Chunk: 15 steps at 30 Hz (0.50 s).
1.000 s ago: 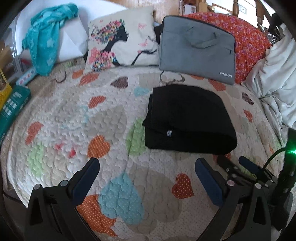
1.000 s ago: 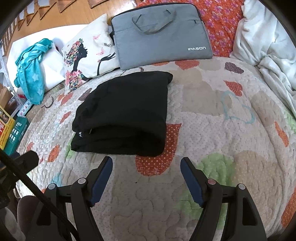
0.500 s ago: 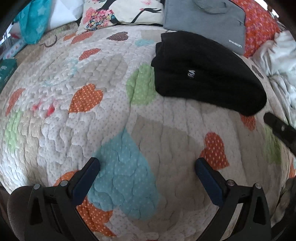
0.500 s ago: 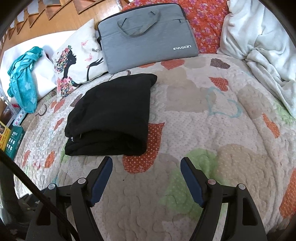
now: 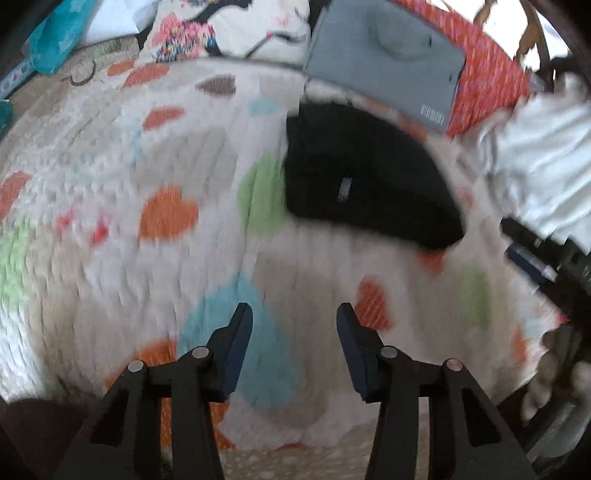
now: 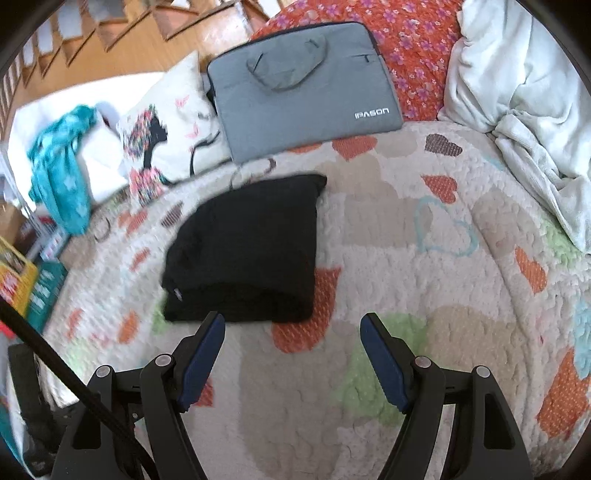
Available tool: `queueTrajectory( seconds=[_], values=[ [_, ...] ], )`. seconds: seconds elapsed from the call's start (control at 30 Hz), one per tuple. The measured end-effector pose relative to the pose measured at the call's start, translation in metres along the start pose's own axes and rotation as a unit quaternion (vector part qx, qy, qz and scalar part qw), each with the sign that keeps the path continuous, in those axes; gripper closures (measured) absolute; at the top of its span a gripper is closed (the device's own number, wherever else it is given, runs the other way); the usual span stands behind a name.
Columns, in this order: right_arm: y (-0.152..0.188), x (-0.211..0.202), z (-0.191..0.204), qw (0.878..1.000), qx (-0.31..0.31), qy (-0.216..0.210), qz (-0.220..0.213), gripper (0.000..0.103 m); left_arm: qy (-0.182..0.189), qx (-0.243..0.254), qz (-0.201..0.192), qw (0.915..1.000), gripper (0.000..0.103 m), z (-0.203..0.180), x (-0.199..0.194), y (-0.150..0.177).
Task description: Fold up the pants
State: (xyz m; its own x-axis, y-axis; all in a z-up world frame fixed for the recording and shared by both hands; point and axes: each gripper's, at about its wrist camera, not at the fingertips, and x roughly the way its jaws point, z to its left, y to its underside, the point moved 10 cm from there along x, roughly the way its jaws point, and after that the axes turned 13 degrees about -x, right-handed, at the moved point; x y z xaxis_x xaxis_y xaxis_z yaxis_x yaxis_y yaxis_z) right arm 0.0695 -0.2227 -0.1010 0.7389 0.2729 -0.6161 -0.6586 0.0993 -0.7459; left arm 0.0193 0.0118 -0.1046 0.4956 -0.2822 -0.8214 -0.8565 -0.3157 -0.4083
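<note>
Narrowing on nothing, left gripper (image 5: 294,317) drew back; right gripper (image 6: 292,328) stayed spread, empty; pants (image 6: 247,247) lay folded, likely finished

A home bedroom: a bed under a heart-patterned quilt (image 6: 424,236), with a printed pillow (image 6: 166,144), a grey laptop bag (image 6: 303,88) and an orange floral cushion (image 6: 413,40) at the far edge ahead of the right tool (image 6: 291,354). A rumpled white blanket (image 6: 524,110) lies to its right; wooden stairs (image 6: 122,29) rise beyond.

Bare quilt (image 6: 406,258) right of folded pants (image 6: 247,247); laptop bag (image 6: 303,99) close behind.
</note>
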Motion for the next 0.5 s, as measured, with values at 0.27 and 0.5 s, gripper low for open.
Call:
queueTrajectory(
  seconds=[0.27,0.5],
  values=[
    [-0.069,0.057,-0.029,0.995,0.079,-0.055,0.037,0.016,0.043,-0.010,-0.017,0.9989,0.038,-0.032,0.034,-0.113],
    [-0.091,0.168,-0.047,0.982,0.119,-0.120,0.080,0.019,0.070,0.009,0.040,0.9967,0.037,-0.055,0.119,-0.159]
  ],
)
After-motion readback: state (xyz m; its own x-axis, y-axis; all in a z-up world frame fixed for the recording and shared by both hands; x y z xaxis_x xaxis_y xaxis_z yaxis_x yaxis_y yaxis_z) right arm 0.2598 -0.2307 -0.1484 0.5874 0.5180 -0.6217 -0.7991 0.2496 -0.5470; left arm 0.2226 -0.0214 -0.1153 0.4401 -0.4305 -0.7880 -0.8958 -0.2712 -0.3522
